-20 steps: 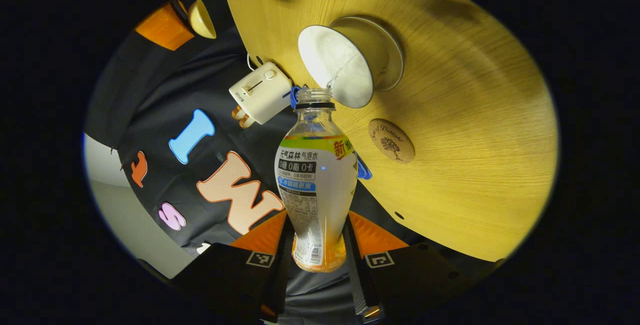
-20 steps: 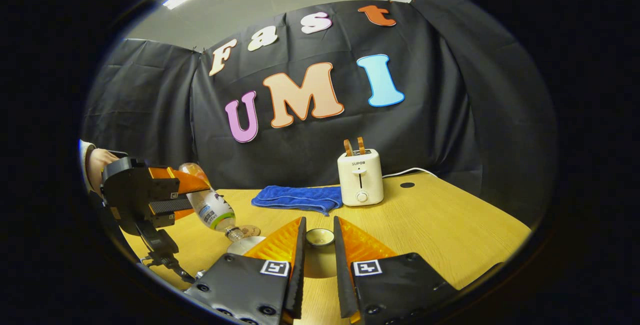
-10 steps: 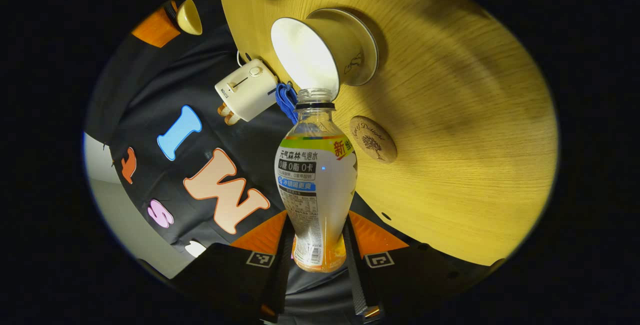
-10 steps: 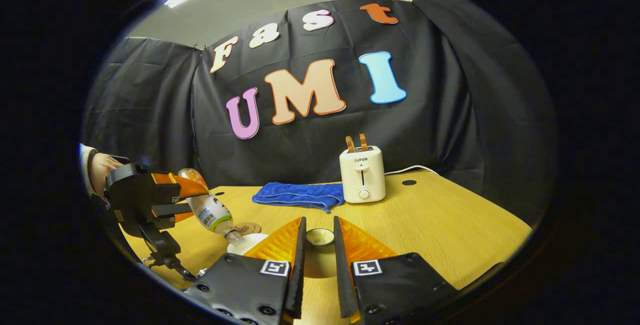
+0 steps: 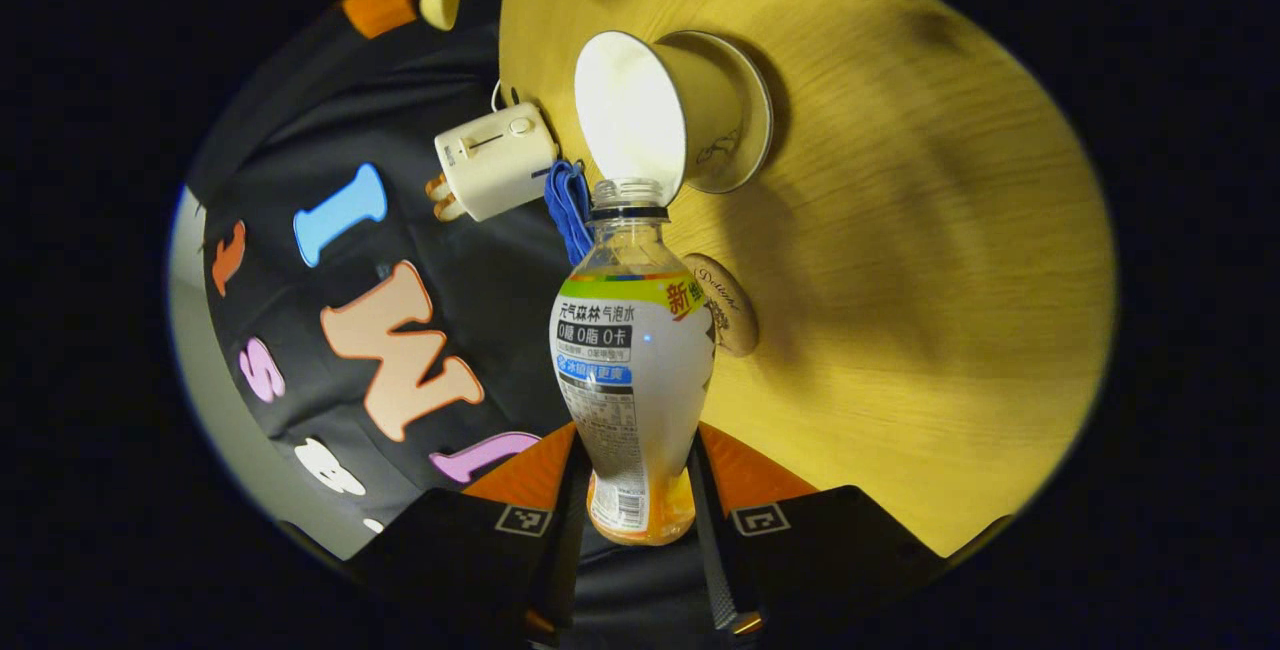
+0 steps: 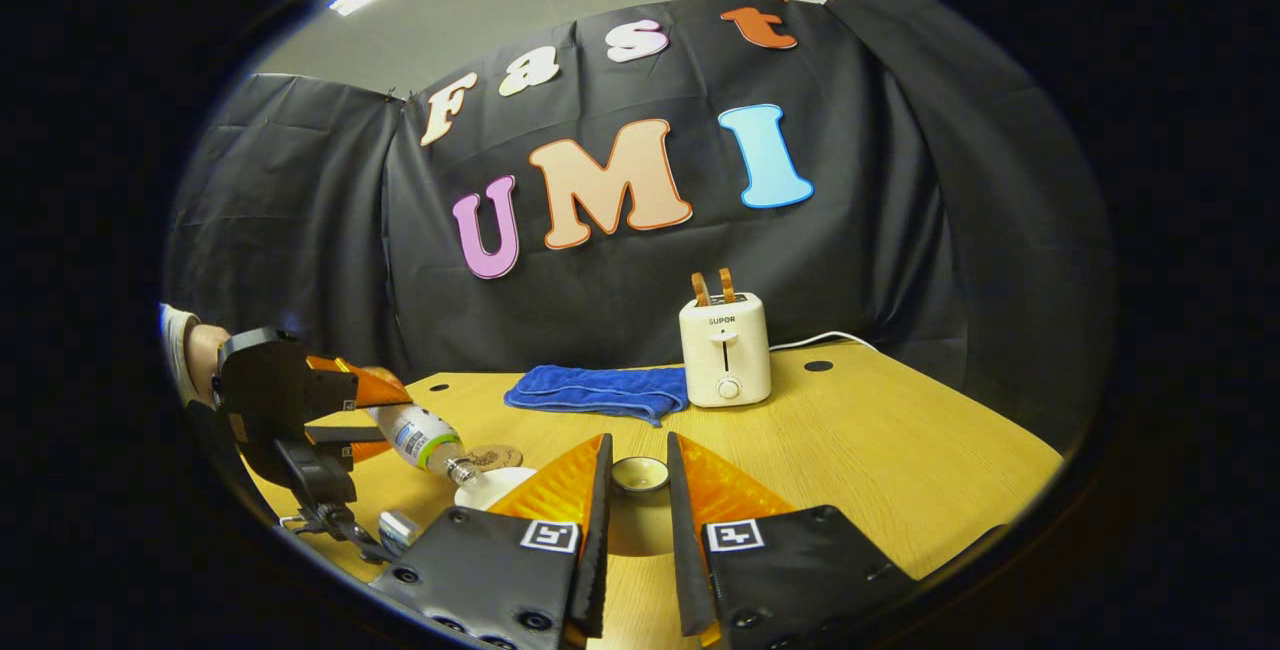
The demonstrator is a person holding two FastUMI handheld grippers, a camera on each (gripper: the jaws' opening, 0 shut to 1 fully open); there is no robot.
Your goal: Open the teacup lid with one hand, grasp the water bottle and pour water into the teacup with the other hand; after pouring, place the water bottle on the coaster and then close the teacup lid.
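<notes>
Counting stuff: one bottle [image 5: 632, 370], one cup [image 5: 660, 115] on its saucer, one lid [image 6: 640, 473], one coaster [image 5: 728, 303], one toaster [image 6: 724, 362], one blue cloth [image 6: 596, 393] — all on one table [image 5: 900, 230]. L gripper [image 5: 640, 515] clamps the bottle's base on both sides; bottle lies tilted, long axis running neck-first to the cup, mouth right at the rim. R gripper [image 6: 637, 490] pinches the lid, held above the table.

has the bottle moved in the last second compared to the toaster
Yes. In the right gripper view the water bottle, held by the left hand-held gripper, has sunk lower and tipped flatter against the unmoved toaster, its mouth near the teacup.
</notes>
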